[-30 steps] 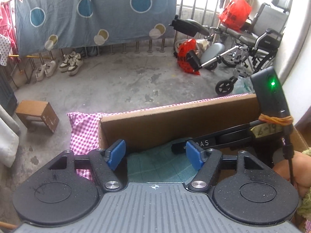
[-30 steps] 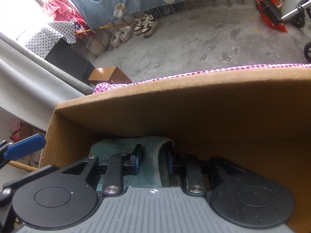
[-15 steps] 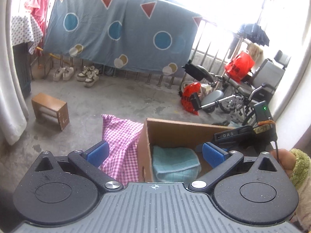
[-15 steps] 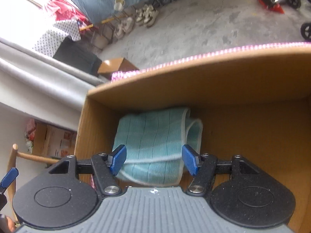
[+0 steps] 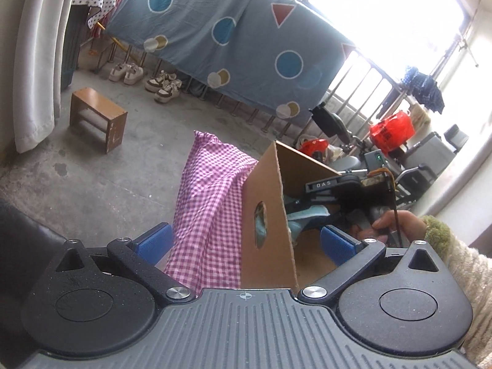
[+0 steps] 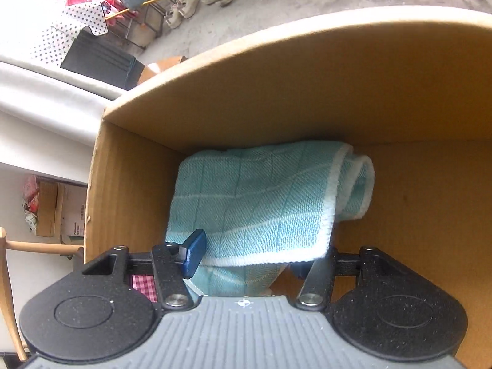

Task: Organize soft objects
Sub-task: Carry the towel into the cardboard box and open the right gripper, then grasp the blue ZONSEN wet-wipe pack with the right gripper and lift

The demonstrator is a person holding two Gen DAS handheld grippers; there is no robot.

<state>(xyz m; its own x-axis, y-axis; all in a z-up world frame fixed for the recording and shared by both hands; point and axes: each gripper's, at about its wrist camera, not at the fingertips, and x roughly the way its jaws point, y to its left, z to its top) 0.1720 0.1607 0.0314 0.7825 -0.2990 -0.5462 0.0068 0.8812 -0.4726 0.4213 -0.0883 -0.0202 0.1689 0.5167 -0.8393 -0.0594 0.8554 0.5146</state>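
A folded light-teal towel (image 6: 261,203) lies inside the brown cardboard box (image 6: 276,92), against its far left corner. My right gripper (image 6: 249,261) is open inside the box, its fingers either side of the towel's near edge, which drapes over the gap; the right fingertip is hidden under the cloth. My left gripper (image 5: 246,243) is open and empty, straddling the box's left wall (image 5: 267,212) from outside. Part of the towel (image 5: 307,212) and the right gripper's body (image 5: 335,184) show inside the box in the left wrist view.
A pink checked cloth (image 5: 209,203) covers the surface under the box. A small wooden stool (image 5: 97,120) and shoes (image 5: 163,87) stand on the concrete floor. A wheelchair (image 5: 430,153) and red bags (image 5: 390,129) stand at the right.
My right gripper let go of the towel, opened and drew back, leaving it in the box. My left gripper opened wider, rose and swung left outside the box wall.
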